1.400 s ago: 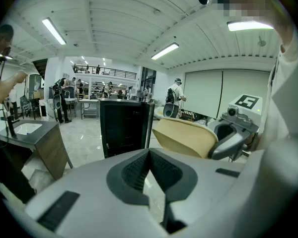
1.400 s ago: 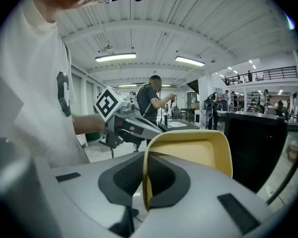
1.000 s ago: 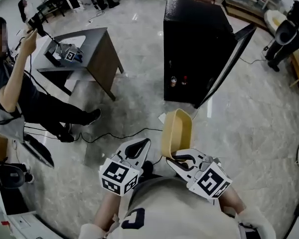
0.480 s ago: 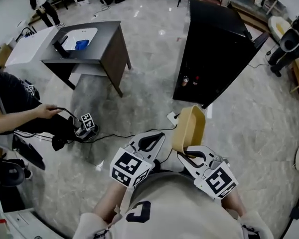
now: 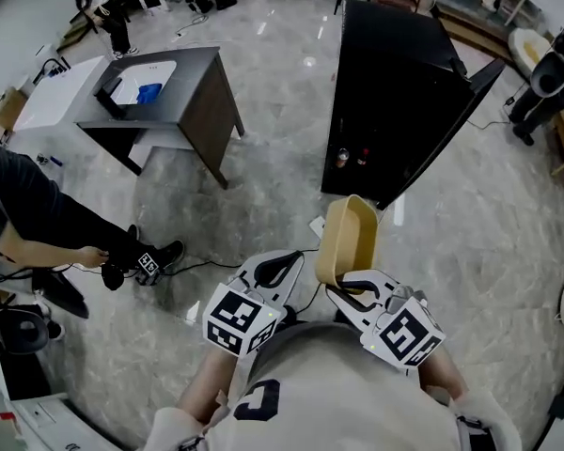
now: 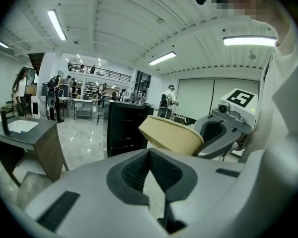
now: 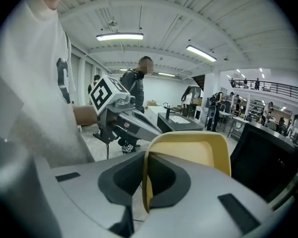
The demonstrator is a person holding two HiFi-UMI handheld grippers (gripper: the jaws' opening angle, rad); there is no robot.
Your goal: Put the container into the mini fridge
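1. Looking down in the head view, we see the right gripper (image 5: 350, 292) clamped on the near edge of the tan container (image 5: 343, 238). The container is tipped on its side in the air. Its long axis runs away from us toward the open mini fridge (image 5: 395, 83), still well apart from it.
2. In the left gripper view, the left gripper (image 6: 149, 152) has its 2 jaws together, with nothing between them. The container's outer wall shows to the right.
3. In the right gripper view, the jaws pinch 1 wall of the container, and its hollow faces right.
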